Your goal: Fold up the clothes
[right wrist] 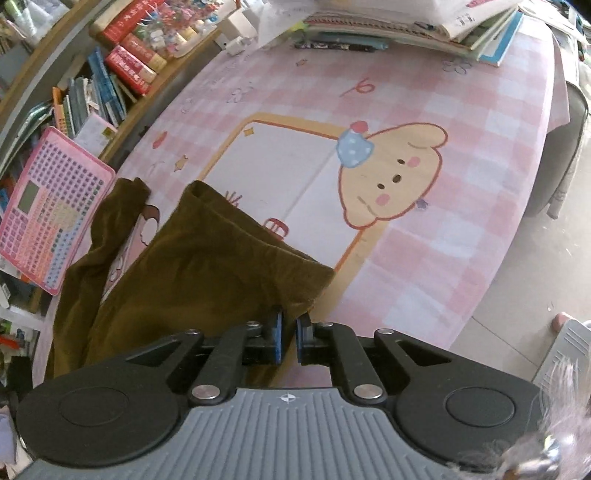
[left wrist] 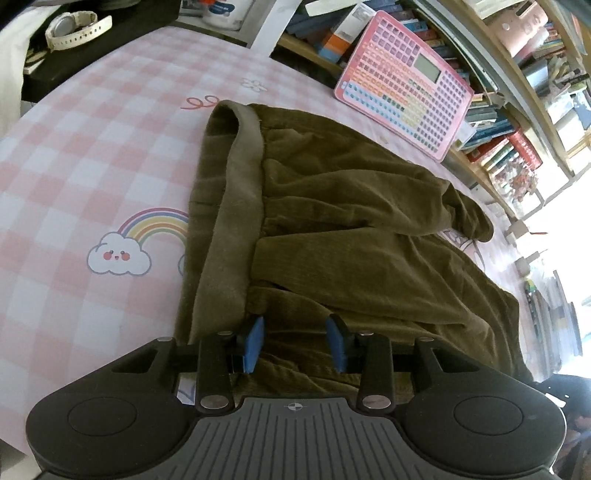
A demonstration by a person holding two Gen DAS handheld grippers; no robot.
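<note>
Olive-brown corduroy trousers (left wrist: 332, 206) lie crumpled on the pink checked tablecloth (left wrist: 92, 147), with the grey waistband (left wrist: 236, 206) turned up on the left. My left gripper (left wrist: 295, 332) is open, its blue pads just over the near edge of the trousers by the waistband. In the right wrist view the trouser legs (right wrist: 207, 266) spread across the cloth. My right gripper (right wrist: 289, 328) is nearly closed, its jaws pinching the near corner of a leg hem.
A pink toy keyboard tablet (left wrist: 406, 85) leans against bookshelves (left wrist: 517, 140) at the back; it also shows in the right wrist view (right wrist: 48, 206). A white watch (left wrist: 74, 27) lies far left. Stacked books (right wrist: 406, 26) sit at the table's far end. The table edge and floor (right wrist: 535, 258) are right.
</note>
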